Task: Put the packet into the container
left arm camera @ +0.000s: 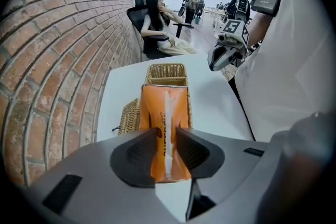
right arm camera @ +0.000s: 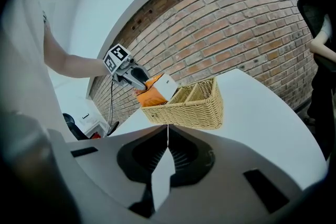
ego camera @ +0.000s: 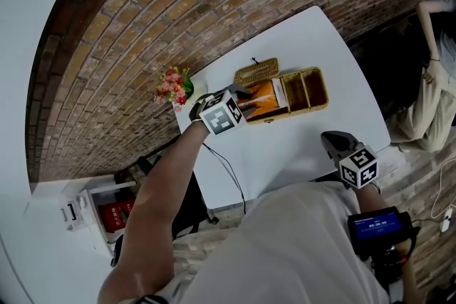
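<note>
- At the desk's [ego camera: 299, 149] left edge by the brick wall [ego camera: 142, 25], we see a small bunch of pink flowers [ego camera: 173, 87]
- Beside it our left gripper [ego camera: 244, 102] has its jaws clamped partway shut on the orange packet [ego camera: 262, 100], pinching its near end
- We hold the packet tilted at the left end of the wicker container [ego camera: 308, 87], its far end dipping behind the rim; a wicker lid [ego camera: 256, 70] lies just beside the container, toward the wall
- Toward the right, our right gripper [ego camera: 333, 142] hovers near the desk's front edge, jaws pressed together with nothing between them
</note>
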### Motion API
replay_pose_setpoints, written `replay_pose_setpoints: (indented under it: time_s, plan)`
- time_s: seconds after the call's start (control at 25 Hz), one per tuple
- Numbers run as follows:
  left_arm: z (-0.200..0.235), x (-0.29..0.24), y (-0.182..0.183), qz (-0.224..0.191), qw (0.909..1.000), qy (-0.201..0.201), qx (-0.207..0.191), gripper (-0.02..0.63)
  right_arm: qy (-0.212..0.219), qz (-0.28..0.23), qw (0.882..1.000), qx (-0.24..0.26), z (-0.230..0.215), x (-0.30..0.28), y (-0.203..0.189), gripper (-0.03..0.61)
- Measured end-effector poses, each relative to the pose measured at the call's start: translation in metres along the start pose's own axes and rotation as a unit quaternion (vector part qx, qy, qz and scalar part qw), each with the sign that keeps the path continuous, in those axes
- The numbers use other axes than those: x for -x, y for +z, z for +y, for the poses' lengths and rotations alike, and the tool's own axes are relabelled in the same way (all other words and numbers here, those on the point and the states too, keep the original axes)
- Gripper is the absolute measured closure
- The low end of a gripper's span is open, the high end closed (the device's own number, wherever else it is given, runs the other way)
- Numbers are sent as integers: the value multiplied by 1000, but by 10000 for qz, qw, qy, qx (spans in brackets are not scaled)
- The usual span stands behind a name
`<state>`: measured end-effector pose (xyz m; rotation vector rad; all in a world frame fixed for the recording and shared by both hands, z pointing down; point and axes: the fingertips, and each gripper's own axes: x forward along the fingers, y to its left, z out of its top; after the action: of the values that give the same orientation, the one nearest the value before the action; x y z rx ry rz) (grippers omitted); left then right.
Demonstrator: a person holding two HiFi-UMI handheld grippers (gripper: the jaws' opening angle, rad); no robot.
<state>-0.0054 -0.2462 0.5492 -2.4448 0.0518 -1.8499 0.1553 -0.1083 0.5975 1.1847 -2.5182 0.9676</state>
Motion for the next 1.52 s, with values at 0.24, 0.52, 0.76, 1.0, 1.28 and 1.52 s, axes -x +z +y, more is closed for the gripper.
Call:
replay_pose_setpoints:
  time_s: [0.24, 0.52, 0.76, 1.0, 1.28, 1.52]
  plan:
    - [-2, -7, -5, 251, 9995, -196, 70, 487, 13, 38, 10000, -51, -4, 0, -2, 568]
    - [-7, -31, -5, 486, 9982, -354, -58, 487, -7, 76, 9999, -75, -6, 1, -2, 568]
    - [0, -44, -14, 634, 9975, -297, -62, 486, 36, 31, 10000, -65, -5, -7, 2, 568]
    - [-2, -55, -14, 792, 9966, -240, -22, 486, 142, 90, 9998, -69, -4, -5, -2, 568]
    - [-4, -69, -14, 919, 9955, -236, 43, 486, 244, 115, 9996, -88, -6, 1, -5, 568]
    - [-1, -69, -20, 897, 9957, -199, 123, 482, 224, 124, 9996, -75, -8, 0, -3, 568]
